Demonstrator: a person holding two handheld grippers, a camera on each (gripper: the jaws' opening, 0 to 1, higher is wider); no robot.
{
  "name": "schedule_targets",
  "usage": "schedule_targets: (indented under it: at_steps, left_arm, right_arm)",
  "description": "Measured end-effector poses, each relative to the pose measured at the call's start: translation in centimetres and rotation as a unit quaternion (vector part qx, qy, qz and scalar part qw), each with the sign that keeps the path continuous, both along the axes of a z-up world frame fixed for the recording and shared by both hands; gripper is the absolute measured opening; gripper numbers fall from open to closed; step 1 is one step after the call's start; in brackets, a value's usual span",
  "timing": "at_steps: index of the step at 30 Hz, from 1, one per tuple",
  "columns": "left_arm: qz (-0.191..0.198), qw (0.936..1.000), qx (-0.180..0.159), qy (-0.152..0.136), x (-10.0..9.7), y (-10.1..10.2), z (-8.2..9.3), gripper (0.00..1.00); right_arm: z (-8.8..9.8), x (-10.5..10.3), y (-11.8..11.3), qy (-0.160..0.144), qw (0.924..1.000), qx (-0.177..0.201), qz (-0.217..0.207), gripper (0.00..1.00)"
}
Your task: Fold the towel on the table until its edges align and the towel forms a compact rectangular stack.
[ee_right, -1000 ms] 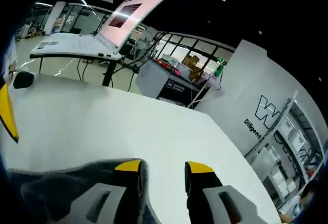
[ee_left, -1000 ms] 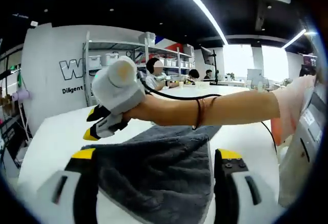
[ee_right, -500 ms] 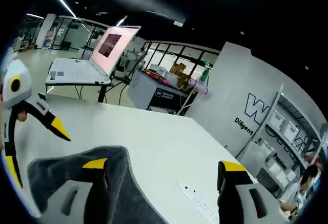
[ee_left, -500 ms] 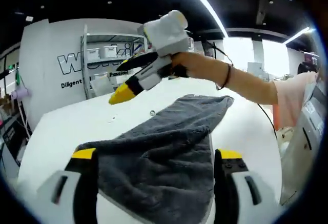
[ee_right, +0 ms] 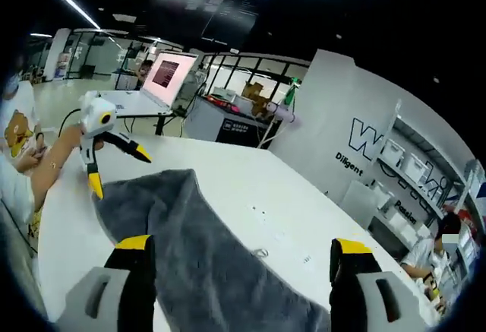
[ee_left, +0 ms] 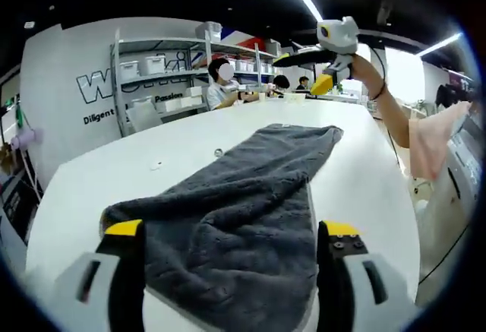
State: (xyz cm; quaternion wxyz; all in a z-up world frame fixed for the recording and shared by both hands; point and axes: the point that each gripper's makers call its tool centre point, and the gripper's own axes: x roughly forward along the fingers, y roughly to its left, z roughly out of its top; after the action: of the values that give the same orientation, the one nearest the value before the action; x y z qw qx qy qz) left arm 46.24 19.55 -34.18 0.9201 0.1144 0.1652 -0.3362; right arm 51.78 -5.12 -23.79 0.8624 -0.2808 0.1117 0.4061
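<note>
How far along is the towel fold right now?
Done: the gray towel lies stretched out long on the white table, one end rumpled. In hand: nothing; the left tool and right tool are open, holding no cloth. Left: every fold into a compact rectangle.

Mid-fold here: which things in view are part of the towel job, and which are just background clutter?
For the job:
- grey towel, lying on the white table
- left gripper, open above the towel
- right gripper, open

Just lying about:
- open laptop on a far desk
- shelving with storage boxes
- seated people at the far end
</note>
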Motion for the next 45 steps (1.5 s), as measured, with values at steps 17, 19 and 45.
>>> schedule_targets:
  at_steps: [17, 19, 45]
  left_arm:
    - [-0.014, 0.9991, 0.035, 0.02, -0.8, -1.3, -1.5, 0.99]
    - [-0.017, 0.9987, 0.043, 0.021, -1.0, -1.4, -1.6, 0.99]
    - [-0.035, 0.9993, 0.012, 0.011, -1.8, -4.5, -0.3, 0.93]
  right_arm:
    - [-9.7, -1.0, -11.3, 0.098, 0.9923, 0.004, -0.075, 1.0]
    - [-10.0, -1.1, -11.6, 0.101, 0.9921, 0.013, -0.073, 1.0]
    - [-9.4, -2.3, -11.6, 0.107, 0.9901, 0.069, -0.059, 1.0]
